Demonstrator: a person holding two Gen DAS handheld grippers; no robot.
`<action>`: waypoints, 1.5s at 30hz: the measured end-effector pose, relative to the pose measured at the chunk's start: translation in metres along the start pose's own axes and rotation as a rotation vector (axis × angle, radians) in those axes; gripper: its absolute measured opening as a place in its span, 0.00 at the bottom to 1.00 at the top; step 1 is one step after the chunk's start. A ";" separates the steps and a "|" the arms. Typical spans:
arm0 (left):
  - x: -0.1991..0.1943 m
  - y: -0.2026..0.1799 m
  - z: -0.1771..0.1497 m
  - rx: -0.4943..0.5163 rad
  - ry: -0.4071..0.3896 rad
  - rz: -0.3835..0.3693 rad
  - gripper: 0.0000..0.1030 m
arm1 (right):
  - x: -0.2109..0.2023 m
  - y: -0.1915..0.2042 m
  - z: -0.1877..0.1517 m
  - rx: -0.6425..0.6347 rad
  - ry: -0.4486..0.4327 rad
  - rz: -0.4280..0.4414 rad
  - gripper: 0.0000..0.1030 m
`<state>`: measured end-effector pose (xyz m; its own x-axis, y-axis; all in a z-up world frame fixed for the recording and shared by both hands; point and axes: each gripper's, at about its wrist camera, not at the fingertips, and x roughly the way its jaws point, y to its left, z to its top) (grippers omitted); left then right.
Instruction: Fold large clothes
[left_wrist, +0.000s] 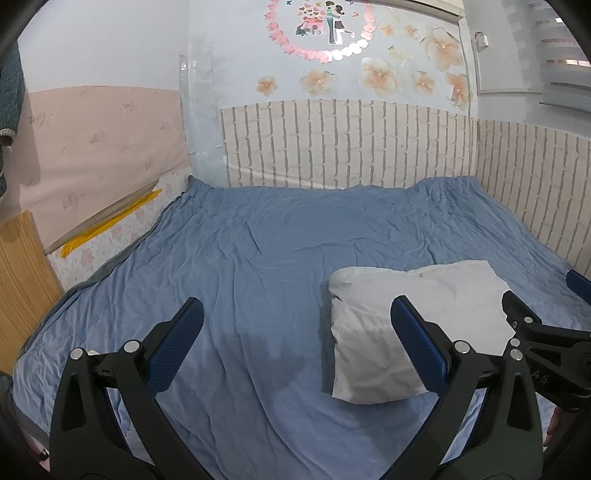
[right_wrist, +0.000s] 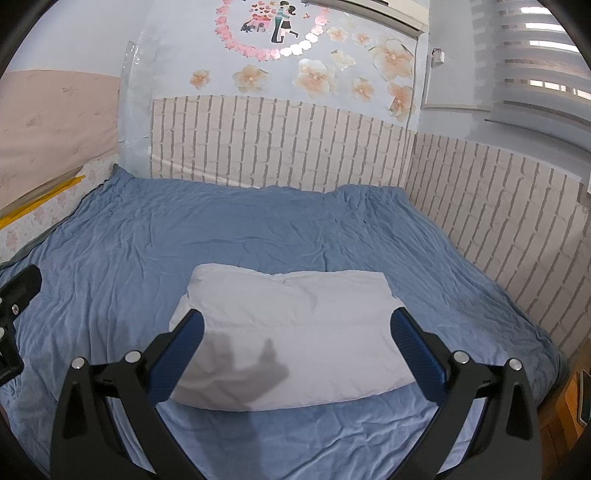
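Observation:
A white padded garment (right_wrist: 295, 332) lies folded into a thick rectangle on the blue bedsheet (right_wrist: 221, 229). It also shows in the left wrist view (left_wrist: 384, 332), right of centre. My right gripper (right_wrist: 295, 321) is open and empty, held above the near half of the garment, its fingers spread about as wide as the bundle. My left gripper (left_wrist: 295, 310) is open and empty above the sheet, left of the garment; its right finger overlaps the garment's near edge in view. The right gripper's body (left_wrist: 546, 332) shows at the right edge of the left wrist view.
The bed fills both views, with wrinkled blue sheet all around the garment. Brick-pattern panels (right_wrist: 277, 144) line the far and right sides. A pink padded board (left_wrist: 99, 147) and wooden panel (left_wrist: 22, 288) stand at the left. A window with blinds (right_wrist: 535, 62) is at the upper right.

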<state>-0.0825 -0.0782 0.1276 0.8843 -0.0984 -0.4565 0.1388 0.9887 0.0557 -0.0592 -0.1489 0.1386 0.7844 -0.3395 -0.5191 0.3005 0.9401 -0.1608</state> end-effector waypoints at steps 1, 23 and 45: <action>0.000 0.000 0.000 0.000 0.002 0.001 0.97 | 0.000 0.000 0.000 -0.001 0.000 -0.001 0.98; 0.004 0.004 -0.003 0.001 0.009 0.006 0.97 | 0.001 0.004 -0.002 0.005 0.003 -0.009 0.98; 0.002 0.002 -0.004 0.007 0.012 0.004 0.97 | 0.001 0.004 -0.003 0.005 0.005 -0.008 0.98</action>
<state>-0.0818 -0.0759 0.1232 0.8795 -0.0927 -0.4667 0.1381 0.9883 0.0641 -0.0587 -0.1451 0.1345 0.7790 -0.3470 -0.5222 0.3096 0.9372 -0.1607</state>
